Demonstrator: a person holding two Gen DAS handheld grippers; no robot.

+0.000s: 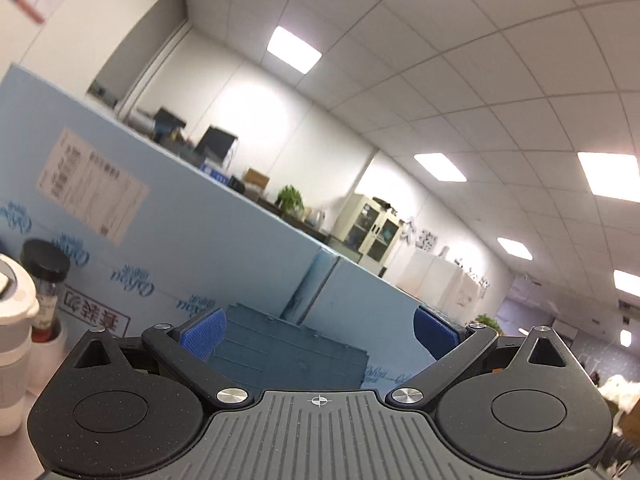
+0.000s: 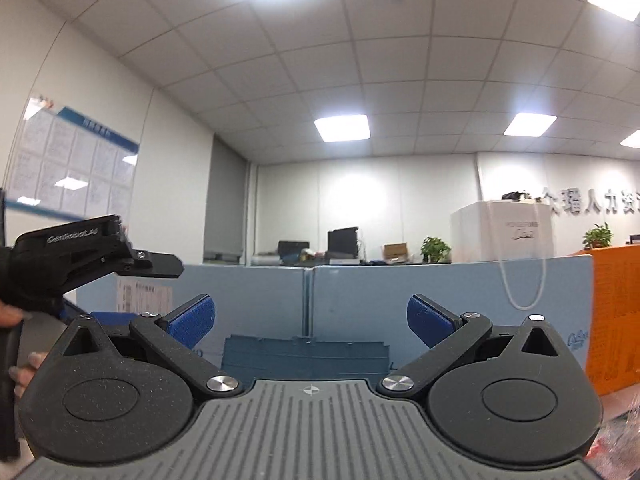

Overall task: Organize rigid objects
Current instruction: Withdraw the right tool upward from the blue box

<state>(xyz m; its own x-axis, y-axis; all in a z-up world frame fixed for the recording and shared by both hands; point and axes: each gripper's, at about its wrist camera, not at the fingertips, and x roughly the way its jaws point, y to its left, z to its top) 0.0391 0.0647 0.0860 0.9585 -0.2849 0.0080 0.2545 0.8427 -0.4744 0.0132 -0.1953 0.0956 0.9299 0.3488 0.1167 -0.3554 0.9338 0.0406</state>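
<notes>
Before the blue partition (image 2: 360, 292), both claws (image 1: 318, 332) (image 2: 310, 322) gape empty over a slatted crate (image 2: 306, 354).

Black linkage arms, silver screws, blue ribbed pads (image 1: 204, 338)

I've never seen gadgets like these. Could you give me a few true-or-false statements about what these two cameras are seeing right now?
1. Both tongs are open and hold nothing. True: the left tongs and the right tongs each show blue pads set wide apart with nothing between them.
2. A dark blue crate sits ahead of the right tongs. True.
3. The jar at the left has a red lid. False: its lid is black.
4. The partition behind the crate is orange. False: it is light blue; only a box at the far right is orange.
5. Both cameras look down at the floor. False: they tilt upward, showing ceiling lights.
</notes>
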